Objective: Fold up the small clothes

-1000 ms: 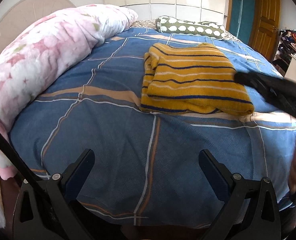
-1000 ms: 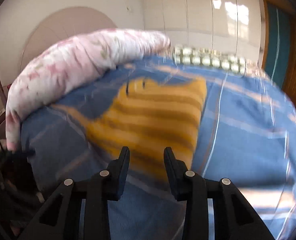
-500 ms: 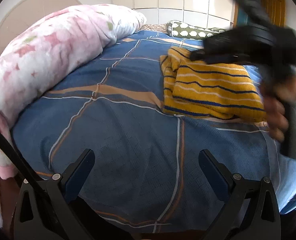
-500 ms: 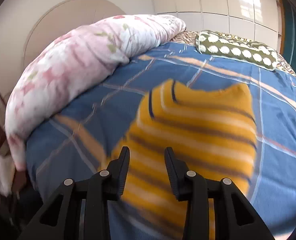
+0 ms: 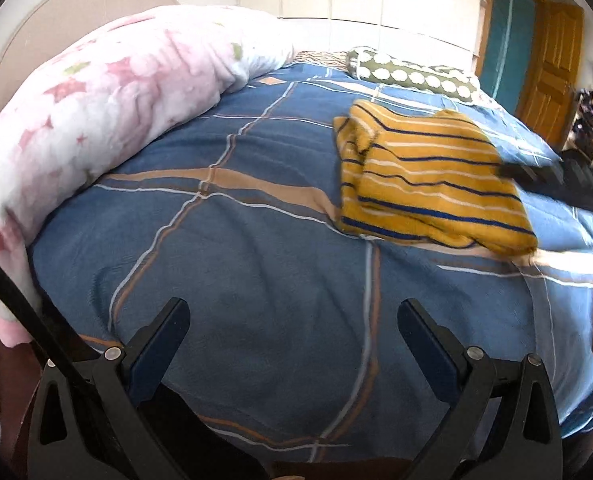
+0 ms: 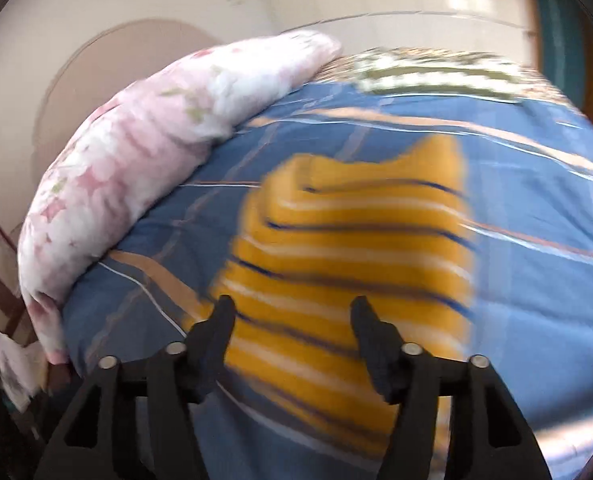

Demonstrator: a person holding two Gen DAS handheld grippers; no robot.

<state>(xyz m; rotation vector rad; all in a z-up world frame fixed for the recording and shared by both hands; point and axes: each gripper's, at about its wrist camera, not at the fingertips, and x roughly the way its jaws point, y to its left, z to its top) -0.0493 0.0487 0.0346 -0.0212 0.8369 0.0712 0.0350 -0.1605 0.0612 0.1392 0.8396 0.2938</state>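
One striped sweater (image 5: 428,184), one floral quilt (image 5: 108,112), one dotted pillow (image 5: 412,76), two grippers.

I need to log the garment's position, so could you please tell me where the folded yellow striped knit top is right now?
The folded yellow striped knit top lies on the blue plaid bedsheet, right of centre in the left wrist view, nearer than the green dotted pillow.

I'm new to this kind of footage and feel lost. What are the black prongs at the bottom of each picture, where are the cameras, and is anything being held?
No robot here: a person holds hand-held tongs in each hand, each carrying a camera looking along its two fingers. The left tongs hang open over the blue plaid bedsheet, holding nothing. The right tongs have just been opening above the folded mustard-yellow striped sweater; that blurred picture shows nothing gripped. A pink floral quilt lies rolled along the bed's edge.
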